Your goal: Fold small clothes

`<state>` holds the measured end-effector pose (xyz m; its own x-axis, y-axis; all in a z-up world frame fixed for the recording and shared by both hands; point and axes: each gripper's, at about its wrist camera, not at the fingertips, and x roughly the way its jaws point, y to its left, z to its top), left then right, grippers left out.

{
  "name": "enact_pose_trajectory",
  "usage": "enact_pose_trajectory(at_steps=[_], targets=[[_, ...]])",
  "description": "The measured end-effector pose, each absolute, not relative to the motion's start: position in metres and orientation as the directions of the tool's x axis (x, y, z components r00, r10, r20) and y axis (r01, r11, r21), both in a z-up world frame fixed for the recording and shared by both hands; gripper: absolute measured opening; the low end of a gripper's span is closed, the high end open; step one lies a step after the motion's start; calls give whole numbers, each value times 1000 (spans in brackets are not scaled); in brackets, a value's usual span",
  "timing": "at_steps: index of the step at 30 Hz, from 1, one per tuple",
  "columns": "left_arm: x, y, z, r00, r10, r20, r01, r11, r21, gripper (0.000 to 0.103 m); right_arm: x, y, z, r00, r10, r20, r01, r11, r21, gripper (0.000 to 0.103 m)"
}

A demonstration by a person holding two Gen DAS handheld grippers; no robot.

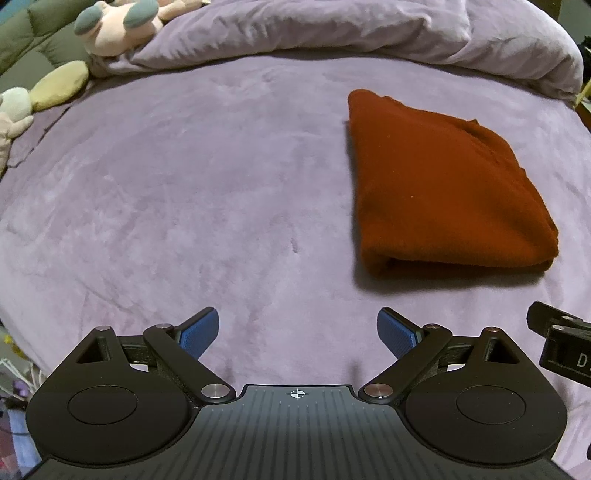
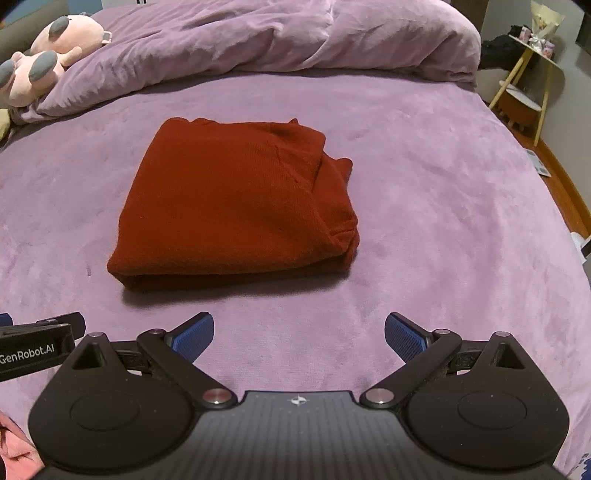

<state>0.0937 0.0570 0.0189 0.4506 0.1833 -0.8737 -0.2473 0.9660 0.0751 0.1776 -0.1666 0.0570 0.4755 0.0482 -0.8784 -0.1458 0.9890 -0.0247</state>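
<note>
A dark red garment (image 1: 439, 184) lies folded into a thick rectangle on the purple bed cover (image 1: 184, 184). In the right wrist view the red garment (image 2: 236, 206) sits ahead, slightly left of centre. My left gripper (image 1: 297, 334) is open and empty, hovering over bare cover to the left of and in front of the garment. My right gripper (image 2: 299, 338) is open and empty, just in front of the garment's near folded edge. Each gripper's body shows at the edge of the other's view, the right gripper (image 1: 561, 339) and the left gripper (image 2: 37, 347).
A bunched purple duvet (image 2: 295, 37) lies along the far side of the bed. Plush toys (image 1: 118, 26) sit at the far left, also seen in the right wrist view (image 2: 48, 62). A small wooden side table (image 2: 528, 81) and floor lie off the bed's right edge.
</note>
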Motion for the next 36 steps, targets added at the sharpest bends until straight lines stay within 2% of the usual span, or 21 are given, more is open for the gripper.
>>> enact_pose_trajectory(at_steps=[6,36], targets=[[95,53,18,441,204,-874,-232,967,108,97,177,-164,58,473,55,-879,-151,988,-19,99],[94,53,13,425,164,-890,-221,972,73,97,177,-165,59,466,63,-882,-150,989,-8,99]])
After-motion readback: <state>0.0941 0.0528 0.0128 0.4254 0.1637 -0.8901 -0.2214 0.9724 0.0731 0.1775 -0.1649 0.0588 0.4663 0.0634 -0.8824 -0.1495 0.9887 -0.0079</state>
